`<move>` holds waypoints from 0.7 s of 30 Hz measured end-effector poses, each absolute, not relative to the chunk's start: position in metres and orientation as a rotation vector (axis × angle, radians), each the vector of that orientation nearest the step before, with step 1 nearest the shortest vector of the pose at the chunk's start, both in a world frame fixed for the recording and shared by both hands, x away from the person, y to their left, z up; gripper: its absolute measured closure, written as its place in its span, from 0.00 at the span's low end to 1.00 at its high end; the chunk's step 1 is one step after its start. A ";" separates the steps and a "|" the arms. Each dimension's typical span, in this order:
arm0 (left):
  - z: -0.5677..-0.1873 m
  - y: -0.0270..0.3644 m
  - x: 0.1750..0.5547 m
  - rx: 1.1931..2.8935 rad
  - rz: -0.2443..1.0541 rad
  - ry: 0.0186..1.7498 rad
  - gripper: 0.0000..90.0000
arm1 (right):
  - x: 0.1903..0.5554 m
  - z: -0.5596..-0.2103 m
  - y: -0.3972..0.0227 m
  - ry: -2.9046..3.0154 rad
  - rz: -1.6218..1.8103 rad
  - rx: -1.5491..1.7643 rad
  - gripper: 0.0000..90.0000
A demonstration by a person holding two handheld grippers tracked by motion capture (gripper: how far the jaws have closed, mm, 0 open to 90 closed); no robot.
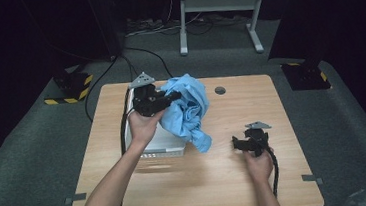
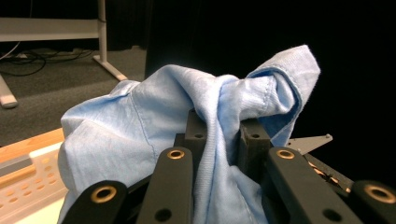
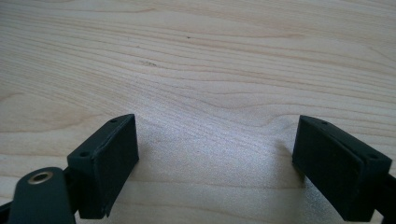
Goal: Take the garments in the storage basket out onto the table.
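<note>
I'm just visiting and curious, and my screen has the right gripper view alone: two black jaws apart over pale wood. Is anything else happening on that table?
Observer: Yes. The left gripper is shut on a light blue cloth.
Operator: Is the cloth lying flat?
Observer: No, it is bunched up, hanging partly over a white basket on the table.
Operator: And the gripper on my screen, where is it?
Observer: The right gripper sits low over bare wood, apart from the cloth, with its jaws open.
</note>
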State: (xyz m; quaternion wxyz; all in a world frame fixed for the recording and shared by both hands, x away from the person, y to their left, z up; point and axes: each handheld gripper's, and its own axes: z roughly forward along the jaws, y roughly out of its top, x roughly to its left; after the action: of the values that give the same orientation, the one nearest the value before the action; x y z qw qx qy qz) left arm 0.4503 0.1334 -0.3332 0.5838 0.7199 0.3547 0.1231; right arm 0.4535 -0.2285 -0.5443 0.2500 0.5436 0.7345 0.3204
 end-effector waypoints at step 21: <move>-0.338 0.112 0.460 1.687 0.267 0.812 0.86 | 0.454 -0.544 -0.229 2.001 0.871 1.477 0.16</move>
State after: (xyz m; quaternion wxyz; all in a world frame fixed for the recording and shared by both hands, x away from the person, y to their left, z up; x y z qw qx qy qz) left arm 0.4601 0.1116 -0.3377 0.5853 0.7233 0.3480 0.1146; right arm 0.4536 -0.2287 -0.5442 0.2506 0.5427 0.7350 0.3201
